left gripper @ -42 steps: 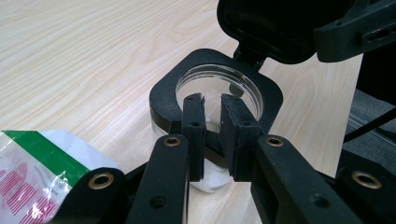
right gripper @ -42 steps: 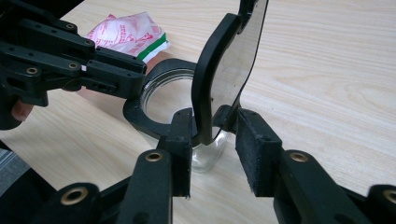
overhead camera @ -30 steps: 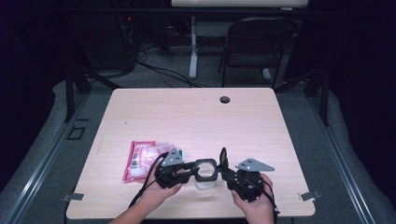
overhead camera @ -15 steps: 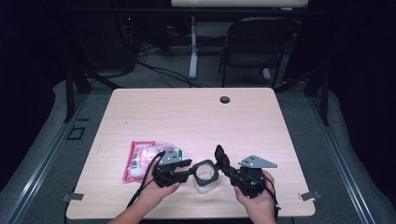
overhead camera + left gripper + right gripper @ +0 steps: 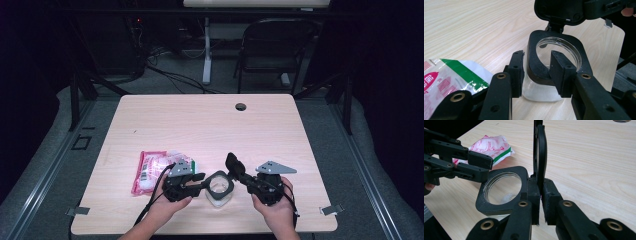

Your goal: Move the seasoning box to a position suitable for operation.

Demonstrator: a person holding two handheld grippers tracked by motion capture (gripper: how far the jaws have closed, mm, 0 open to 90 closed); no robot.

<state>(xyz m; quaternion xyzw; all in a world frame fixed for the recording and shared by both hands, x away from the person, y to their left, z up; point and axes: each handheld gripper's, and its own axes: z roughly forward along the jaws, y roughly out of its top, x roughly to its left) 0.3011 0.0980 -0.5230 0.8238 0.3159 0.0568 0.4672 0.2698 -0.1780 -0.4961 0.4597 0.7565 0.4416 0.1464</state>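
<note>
A clear container (image 5: 220, 192) with a black rim (image 5: 574, 47) stands near the table's front edge. Its hinged black lid (image 5: 234, 165) is swung up, almost upright. My left gripper (image 5: 202, 184) comes in from the left. Its jaws have just been moving and now hold the near rim (image 5: 481, 202) between them, one pad outside the wall and one inside the opening. My right gripper (image 5: 239, 172) has just been closing and pinches the lid's edge (image 5: 540, 152) between its pads (image 5: 534, 192). The inside of the container looks empty through the opening (image 5: 504, 188).
A pink, white and green snack packet (image 5: 155, 167) lies just left of my left gripper (image 5: 536, 72), close to its jaws. A round cable hole (image 5: 241, 106) sits at the table's far edge. A chair (image 5: 272, 45) and cables stand beyond the table.
The lid and my right gripper have shifted slightly to the left, with the lid still raised. The left hand and the container stay where they were.
</note>
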